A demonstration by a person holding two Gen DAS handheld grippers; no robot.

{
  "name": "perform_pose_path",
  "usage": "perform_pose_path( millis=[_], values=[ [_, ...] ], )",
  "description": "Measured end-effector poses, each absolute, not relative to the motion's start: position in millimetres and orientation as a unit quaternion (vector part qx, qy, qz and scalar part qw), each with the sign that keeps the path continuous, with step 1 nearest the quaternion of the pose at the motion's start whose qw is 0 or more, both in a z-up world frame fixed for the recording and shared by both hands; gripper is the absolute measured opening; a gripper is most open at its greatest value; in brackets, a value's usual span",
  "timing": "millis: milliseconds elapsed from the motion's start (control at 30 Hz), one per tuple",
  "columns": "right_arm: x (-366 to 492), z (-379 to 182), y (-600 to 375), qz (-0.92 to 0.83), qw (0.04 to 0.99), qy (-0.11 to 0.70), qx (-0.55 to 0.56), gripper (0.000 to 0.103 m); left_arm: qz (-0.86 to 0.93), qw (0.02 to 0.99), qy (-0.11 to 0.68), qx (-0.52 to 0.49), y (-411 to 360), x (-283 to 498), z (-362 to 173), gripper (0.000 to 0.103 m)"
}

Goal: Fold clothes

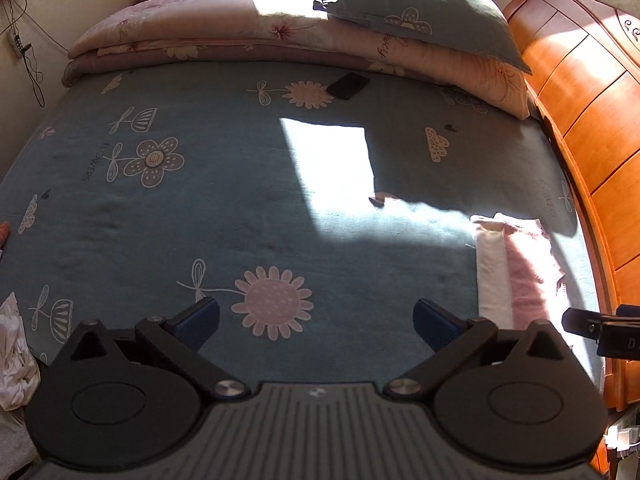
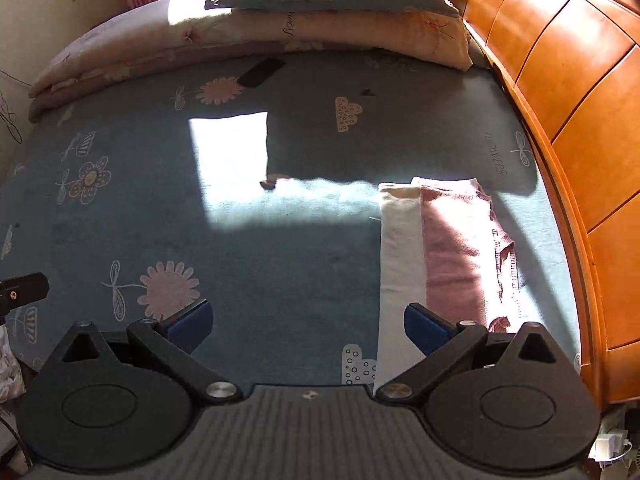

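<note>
Left wrist view shows the left tool (image 1: 316,322) held over the bed (image 1: 200,216), its blue fingers (image 1: 198,320) wide apart with nothing between them. The right tool (image 2: 308,326) is spread the same way and empty, its right finger just above the near end of a folded stack (image 2: 440,248), a white piece beside a pink one, lying flat at the right side of the bed next to the wooden headboard (image 2: 560,120). At the left edge of the left view a crumpled white garment (image 1: 14,360) hangs partly out of frame.

The scene fits two stages: a neat stack with more clothes waiting at the side, or the last piece laid down and the tools backing off.

Risks, as I judge them: the pink layer has a loose frayed edge (image 2: 504,264) on the headboard side, and a finger catching it could drag the stack open. The harsh sun patch (image 2: 232,168) washes out the sheet and could hide a fold line.

How many layers the stack holds is hard to tell. The crumpled garment is mostly cut off, so its kind is unclear. A dark flat thing, likely a phone (image 1: 348,85), lies near the quilt (image 1: 200,36)
</note>
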State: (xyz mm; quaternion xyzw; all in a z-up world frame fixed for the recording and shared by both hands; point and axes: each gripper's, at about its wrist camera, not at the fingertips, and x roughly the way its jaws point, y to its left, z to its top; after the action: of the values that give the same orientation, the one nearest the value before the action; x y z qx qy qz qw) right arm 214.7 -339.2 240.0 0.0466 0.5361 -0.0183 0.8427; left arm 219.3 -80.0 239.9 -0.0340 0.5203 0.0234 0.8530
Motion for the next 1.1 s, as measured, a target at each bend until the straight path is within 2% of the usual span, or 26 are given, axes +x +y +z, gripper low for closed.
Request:
perform_pose_path(
  millis=[633,1100],
  values=[
    [217.6,216.8,-334.0,-0.013,0.803,0.591,0.075,0.103,0.019,0.801,0.598,-0.008,-83.0,227.7,215.6,0.103],
    [231.4,213.4,-322.0,-0.010,0.796,0.600,0.075,0.103,0.040,0.805,0.592,0.005,-69.0,233.0,209.1,0.103]
  ],
)
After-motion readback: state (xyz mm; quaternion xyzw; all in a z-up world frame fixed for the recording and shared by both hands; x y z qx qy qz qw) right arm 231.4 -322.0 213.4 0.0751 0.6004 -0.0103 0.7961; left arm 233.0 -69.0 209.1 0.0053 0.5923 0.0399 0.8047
